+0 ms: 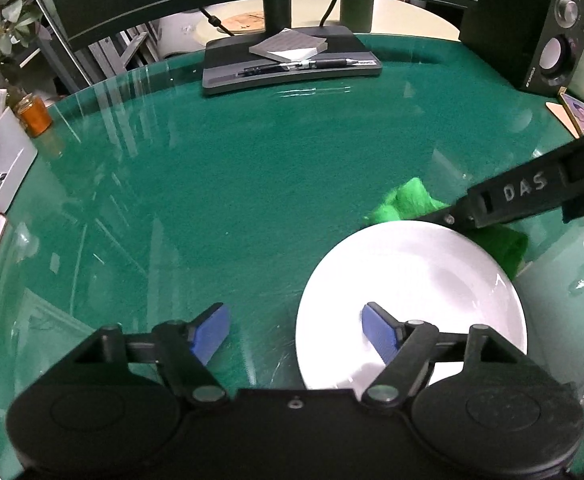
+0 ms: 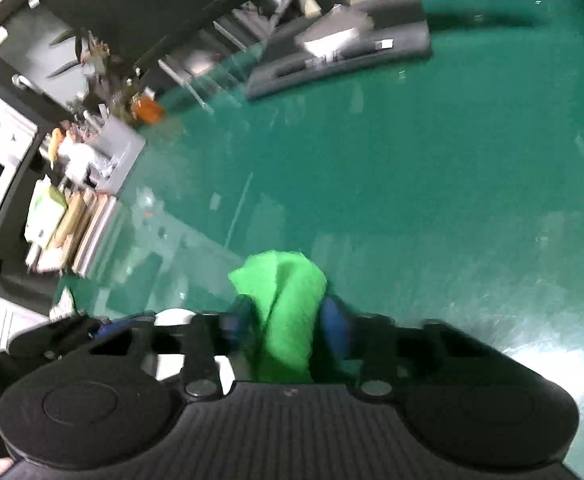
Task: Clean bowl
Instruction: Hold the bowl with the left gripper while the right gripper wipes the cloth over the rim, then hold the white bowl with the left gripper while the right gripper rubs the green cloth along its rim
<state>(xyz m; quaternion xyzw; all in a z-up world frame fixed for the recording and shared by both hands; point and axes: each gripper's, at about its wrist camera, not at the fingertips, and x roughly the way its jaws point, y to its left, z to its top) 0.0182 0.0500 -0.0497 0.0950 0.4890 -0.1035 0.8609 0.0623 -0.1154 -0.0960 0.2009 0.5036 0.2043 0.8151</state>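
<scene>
A white bowl (image 1: 411,300) sits on the green glass table at the lower right of the left wrist view. My left gripper (image 1: 295,330) is open, its right blue finger (image 1: 379,332) over the bowl's inside and its left finger outside the rim. My right gripper (image 2: 288,320) is shut on a bright green cloth (image 2: 288,312). In the left wrist view the right gripper (image 1: 451,218) reaches in from the right, with the cloth (image 1: 407,200) just beyond the bowl's far rim. A sliver of the bowl (image 2: 174,316) shows at lower left in the right wrist view.
A monitor stand (image 1: 292,64) with a notepad and pen sits at the back. A speaker (image 1: 551,28) stands at the back right. A grey organiser (image 1: 0,160), an orange jar (image 1: 34,114) and books line the left edge.
</scene>
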